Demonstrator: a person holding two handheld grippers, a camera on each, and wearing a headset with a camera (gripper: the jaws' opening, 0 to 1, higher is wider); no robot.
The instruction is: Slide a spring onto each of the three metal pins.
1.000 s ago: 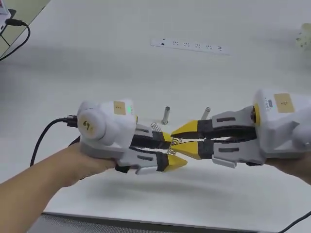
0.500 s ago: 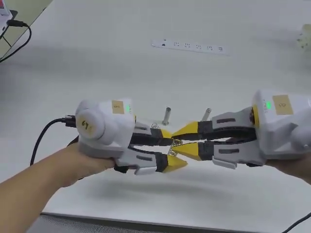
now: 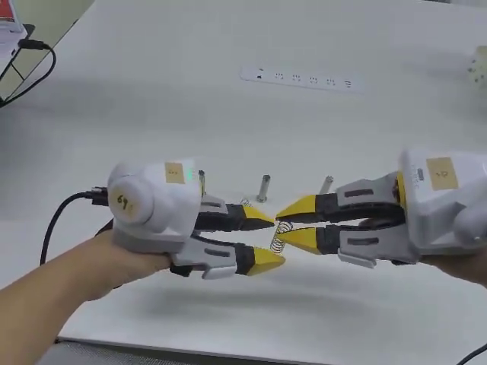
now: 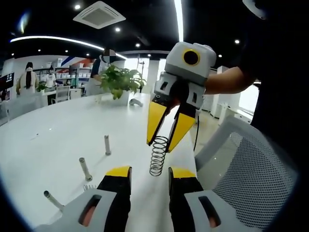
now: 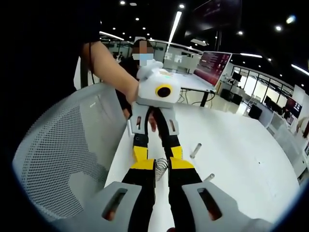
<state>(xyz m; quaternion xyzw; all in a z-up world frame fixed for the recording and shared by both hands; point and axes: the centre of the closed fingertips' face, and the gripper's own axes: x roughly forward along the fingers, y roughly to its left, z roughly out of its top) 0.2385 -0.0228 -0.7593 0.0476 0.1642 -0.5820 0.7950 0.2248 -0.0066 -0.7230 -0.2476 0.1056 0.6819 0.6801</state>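
The spring (image 4: 157, 158) has a new holder. In the two earlier pictures the tips of both grippers meet at it, low above the table (image 4: 43, 140). Now the left gripper (image 4: 150, 172) is drawn back, and its jaws stand open with nothing between them. The right gripper (image 4: 162, 143) alone has the spring. Its jaws are closed on the top coils, and the rest of the spring hangs free in the air below the tips, just in front of the open left jaws. In the head view the spring is between the two grippers, on the near side of the row of pins, and it touches none of them.

For the task, I judge this to be a finished handover. The spring is held by one end, so the other end is free to go over a pin. As far as I can see, no pin carries a spring yet, so the work seems to be near its beginning.

The count:
- **Pins:** three, standing in a row on the table: the far pin (image 4: 107, 144), the middle pin (image 4: 85, 169) and the near pin (image 4: 52, 200). The fisheye bends them, so I cannot tell how upright each one is.
- **Springs:** two, the held one and a second spring (image 4: 88, 187), which lies on the table near the middle pin.
- **Grippers:** two.
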